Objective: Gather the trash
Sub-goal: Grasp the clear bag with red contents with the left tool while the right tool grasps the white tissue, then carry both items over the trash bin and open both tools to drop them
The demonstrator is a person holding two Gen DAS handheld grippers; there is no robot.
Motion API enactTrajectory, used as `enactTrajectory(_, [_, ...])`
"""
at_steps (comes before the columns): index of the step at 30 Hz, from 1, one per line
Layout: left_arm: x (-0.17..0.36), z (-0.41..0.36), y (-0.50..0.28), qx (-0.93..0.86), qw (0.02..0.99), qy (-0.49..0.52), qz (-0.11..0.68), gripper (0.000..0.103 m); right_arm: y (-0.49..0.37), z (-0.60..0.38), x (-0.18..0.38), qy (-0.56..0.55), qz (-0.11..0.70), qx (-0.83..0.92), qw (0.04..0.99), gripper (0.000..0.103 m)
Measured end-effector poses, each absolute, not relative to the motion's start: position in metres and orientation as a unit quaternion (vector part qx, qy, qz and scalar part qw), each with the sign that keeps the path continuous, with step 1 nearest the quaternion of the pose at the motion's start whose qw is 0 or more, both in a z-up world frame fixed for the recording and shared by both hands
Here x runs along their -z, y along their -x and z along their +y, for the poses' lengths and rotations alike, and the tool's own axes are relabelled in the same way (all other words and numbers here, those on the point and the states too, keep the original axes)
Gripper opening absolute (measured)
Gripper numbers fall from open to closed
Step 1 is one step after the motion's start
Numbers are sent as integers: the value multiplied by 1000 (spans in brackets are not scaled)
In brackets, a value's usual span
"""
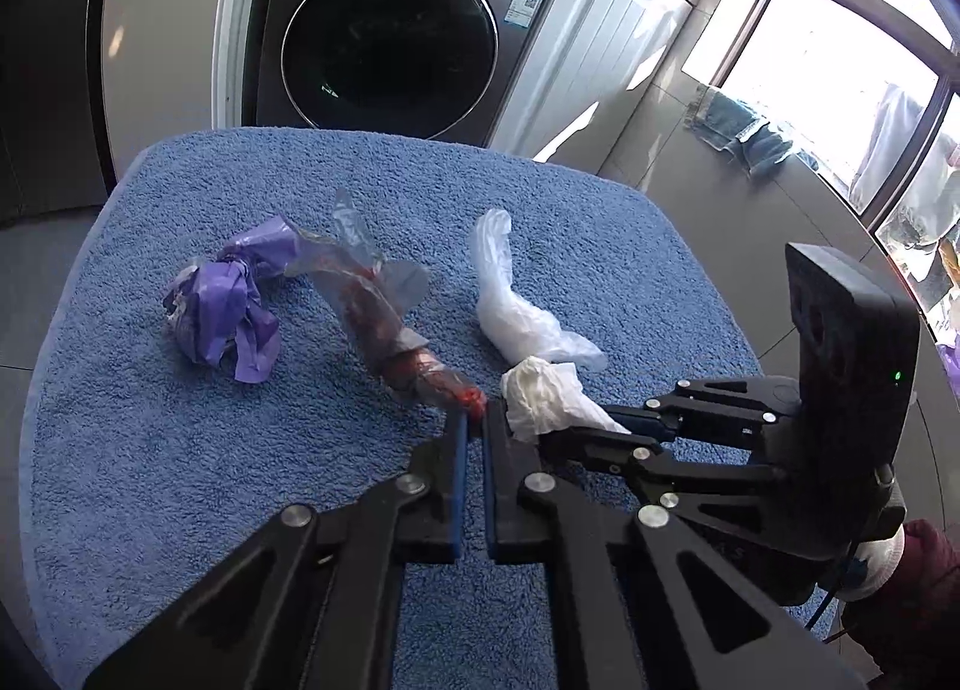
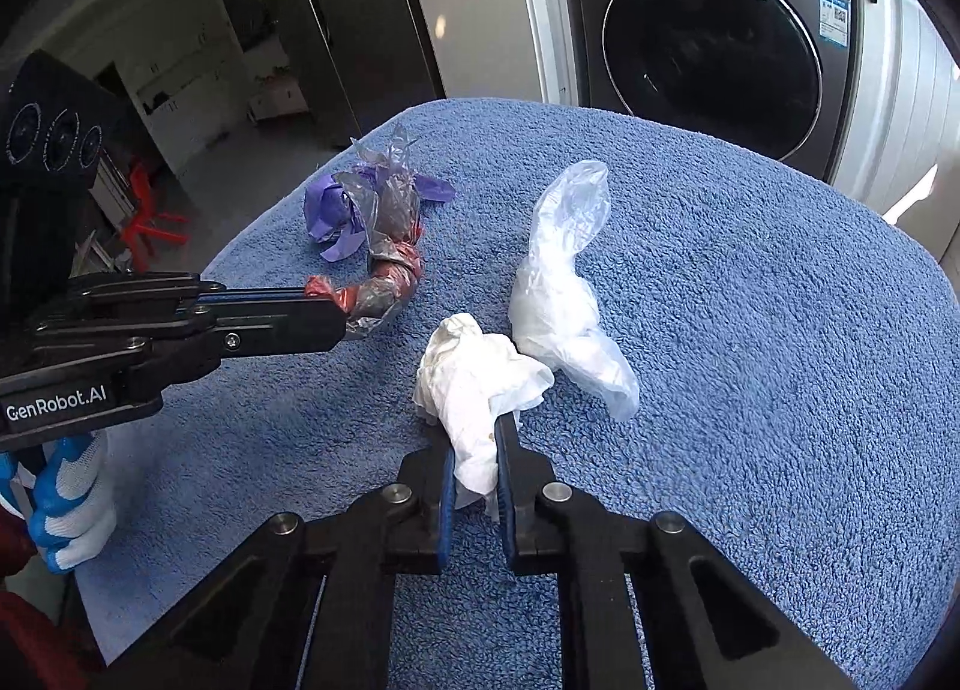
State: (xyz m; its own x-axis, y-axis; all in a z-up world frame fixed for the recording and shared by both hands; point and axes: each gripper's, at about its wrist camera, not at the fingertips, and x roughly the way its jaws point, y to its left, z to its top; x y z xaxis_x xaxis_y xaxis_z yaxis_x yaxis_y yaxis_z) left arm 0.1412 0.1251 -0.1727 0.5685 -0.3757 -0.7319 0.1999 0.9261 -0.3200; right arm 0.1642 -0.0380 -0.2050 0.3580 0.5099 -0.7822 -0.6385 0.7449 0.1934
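Trash lies on a blue towel [image 1: 150,450] [image 2: 750,390]. My left gripper [image 1: 474,420] [image 2: 336,309] is shut on the red end of a clear-and-red plastic wrapper [image 1: 384,324] [image 2: 390,276]. My right gripper [image 2: 477,438] [image 1: 606,426] is shut on a crumpled white tissue [image 2: 474,378] [image 1: 543,396]. A purple plastic bag [image 1: 225,306] [image 2: 336,210] lies at the wrapper's far end. A clear white plastic bag [image 1: 510,300] [image 2: 558,282] lies just beyond the tissue.
A grey front-loading washing machine [image 1: 390,30] [image 2: 714,30] stands behind the towel-covered surface. White cabinet doors [image 1: 600,30] are to its right, with a bright window [image 1: 840,60] and hanging jeans [image 1: 738,126]. A red stool [image 2: 150,216] stands on the floor at left.
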Motion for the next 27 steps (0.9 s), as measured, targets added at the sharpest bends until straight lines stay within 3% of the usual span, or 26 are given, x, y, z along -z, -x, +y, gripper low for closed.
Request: enactTrajectory(27, [84, 81, -28, 146, 924, 37, 352, 4, -50, -128, 101, 50, 328, -314, 890, 11])
